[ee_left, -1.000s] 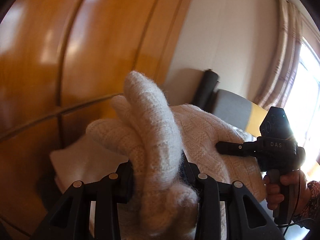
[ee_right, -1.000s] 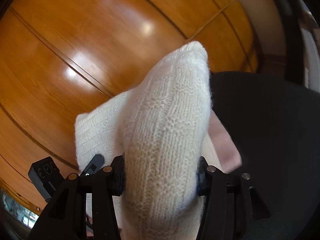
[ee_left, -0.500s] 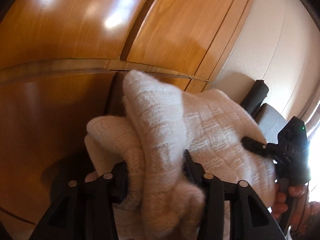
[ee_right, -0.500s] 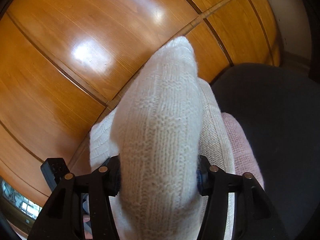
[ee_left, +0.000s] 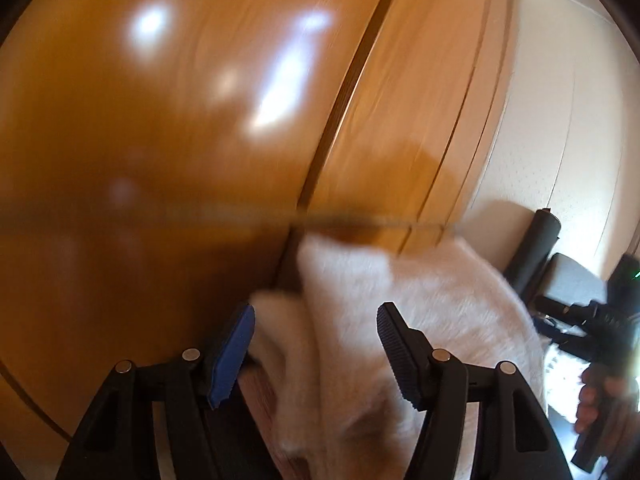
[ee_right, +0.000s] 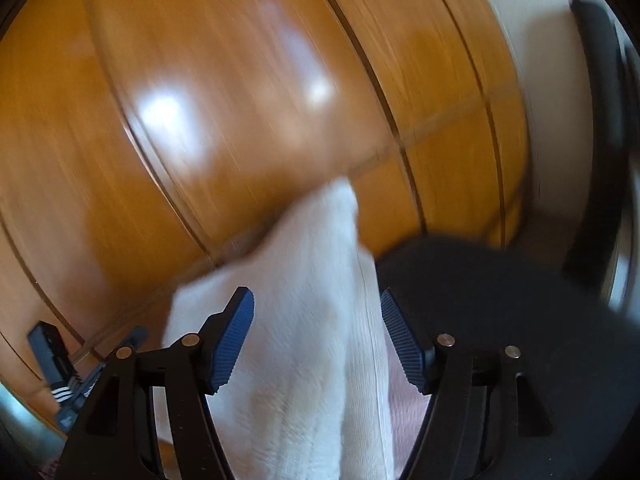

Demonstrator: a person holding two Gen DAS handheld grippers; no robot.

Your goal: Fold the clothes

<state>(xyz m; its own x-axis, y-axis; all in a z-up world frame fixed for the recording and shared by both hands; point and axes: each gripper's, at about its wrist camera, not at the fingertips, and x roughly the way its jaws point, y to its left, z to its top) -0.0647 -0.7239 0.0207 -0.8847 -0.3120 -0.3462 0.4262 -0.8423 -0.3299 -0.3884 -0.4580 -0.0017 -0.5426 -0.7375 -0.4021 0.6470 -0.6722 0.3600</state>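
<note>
Claws are letting go: I am watching both the left claw (ee_left: 316,340) and the right claw (ee_right: 318,336) spreading off the white sweater (ee_right: 304,320), which a second ago was pinched and is now settling on the pink garment (ee_right: 404,400).

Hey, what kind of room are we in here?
Probably a bedroom or similar room at home. Glossy wooden wardrobe doors fill the background, a white knitted sweater is being folded, and a plain pale wall stands beside the doors. Nothing looks like a workshop or lab.
</note>
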